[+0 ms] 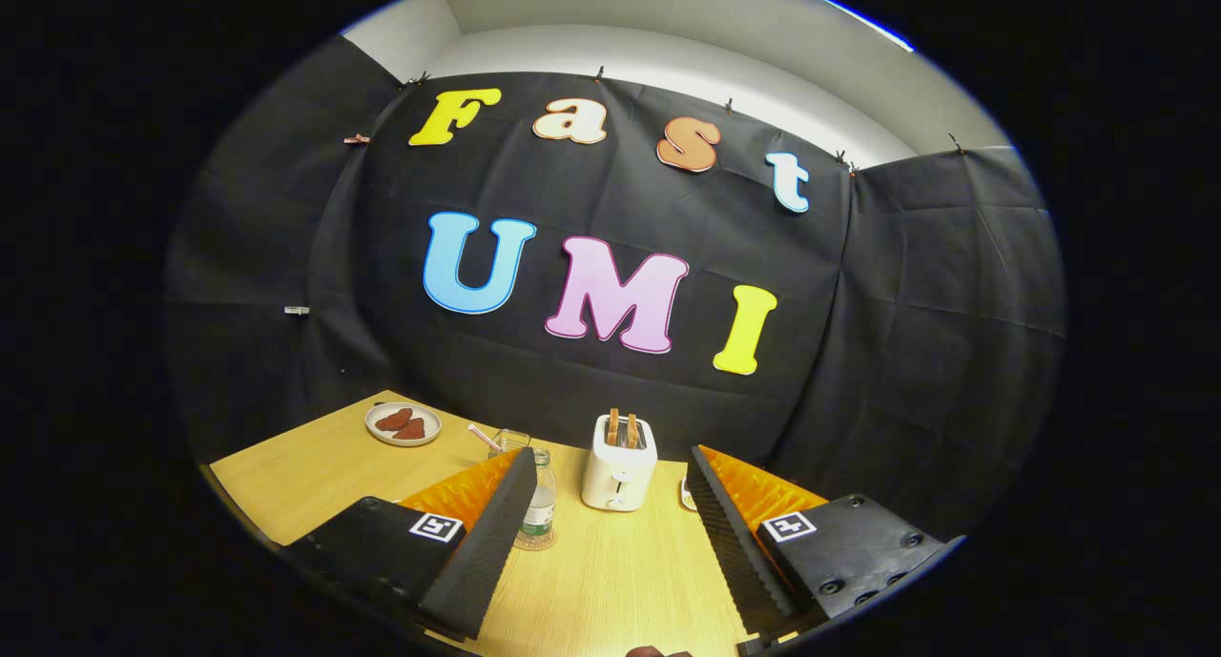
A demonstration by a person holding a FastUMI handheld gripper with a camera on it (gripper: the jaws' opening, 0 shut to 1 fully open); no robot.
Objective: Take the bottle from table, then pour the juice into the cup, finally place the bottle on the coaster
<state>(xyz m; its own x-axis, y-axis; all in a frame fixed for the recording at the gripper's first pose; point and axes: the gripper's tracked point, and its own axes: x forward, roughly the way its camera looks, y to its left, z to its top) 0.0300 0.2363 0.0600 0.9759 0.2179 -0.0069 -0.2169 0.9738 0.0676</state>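
Hand-held gripper (pixel 610 504) released above the tabletop (pixel 610 581), fingers spread wide and holding nothing.

The bottle (pixel 540 500) stands upright on a round coaster (pixel 536 543), just inside the left finger (pixel 486 543), whose tip overlaps its left side in the view; whether the two touch cannot be told. The right finger (pixel 730 543) is well apart from the bottle. The cup (pixel 510 441), a clear glass with a straw leaning out of it, stands just beyond the left fingertip, behind the bottle. A white toaster (pixel 619 471) with two slices in its slots stands between and beyond the fingers, beside the bottle on its right. A plate (pixel 403 424) carrying two reddish-brown pieces lies farther off on the left part of the tabletop. A small round item shows partly behind the right fingertip; its nature cannot be told.
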